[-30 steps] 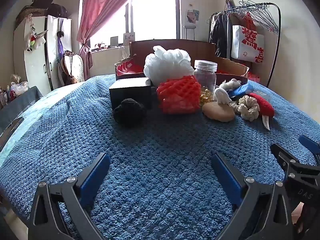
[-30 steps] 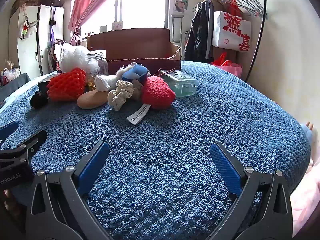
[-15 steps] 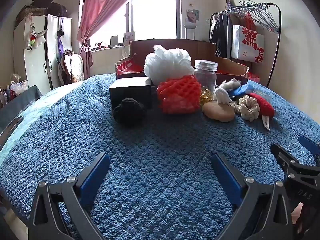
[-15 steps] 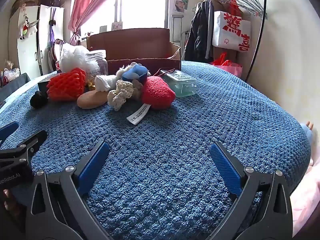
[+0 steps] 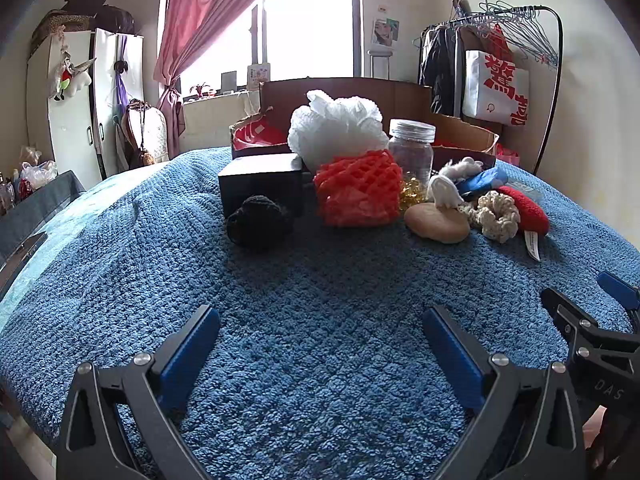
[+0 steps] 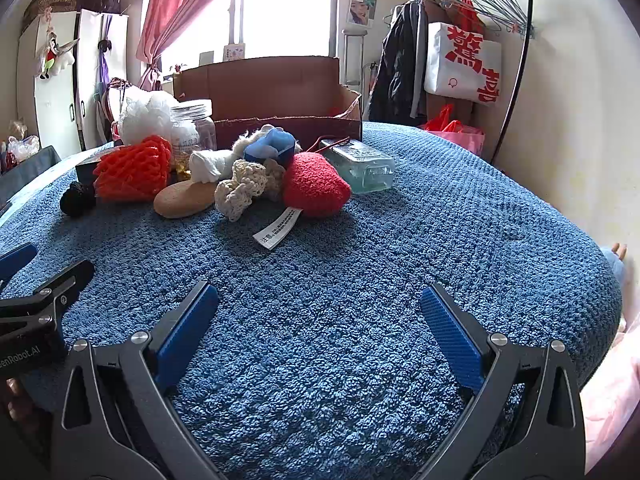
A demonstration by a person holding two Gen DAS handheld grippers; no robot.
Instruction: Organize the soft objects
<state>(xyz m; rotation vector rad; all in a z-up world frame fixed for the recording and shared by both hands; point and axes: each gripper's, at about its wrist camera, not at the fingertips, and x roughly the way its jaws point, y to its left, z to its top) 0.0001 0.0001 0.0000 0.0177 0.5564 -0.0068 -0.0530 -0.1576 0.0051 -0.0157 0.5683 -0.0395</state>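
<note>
A heap of soft things lies at the far side of the blue blanket (image 5: 320, 292): a white mesh pouf (image 5: 336, 128), a red foam net (image 5: 358, 188), a black knitted ball (image 5: 258, 220), a tan pad (image 5: 436, 224), a cream crochet scrunchie (image 5: 498, 216) and a red plush piece (image 6: 316, 190) with a white label. A blue soft item (image 6: 270, 146) sits on top of the heap. My left gripper (image 5: 320, 338) and my right gripper (image 6: 318, 318) both stand open and empty over bare blanket, well short of the heap.
Mixed into the heap are a black box (image 5: 260, 184), a lidded glass jar (image 5: 412, 148) and a clear glass bottle lying flat (image 6: 360, 168). An open cardboard box (image 6: 276, 96) stands behind. A clothes rack (image 6: 476, 40) lines the right wall. The blanket drops off at right.
</note>
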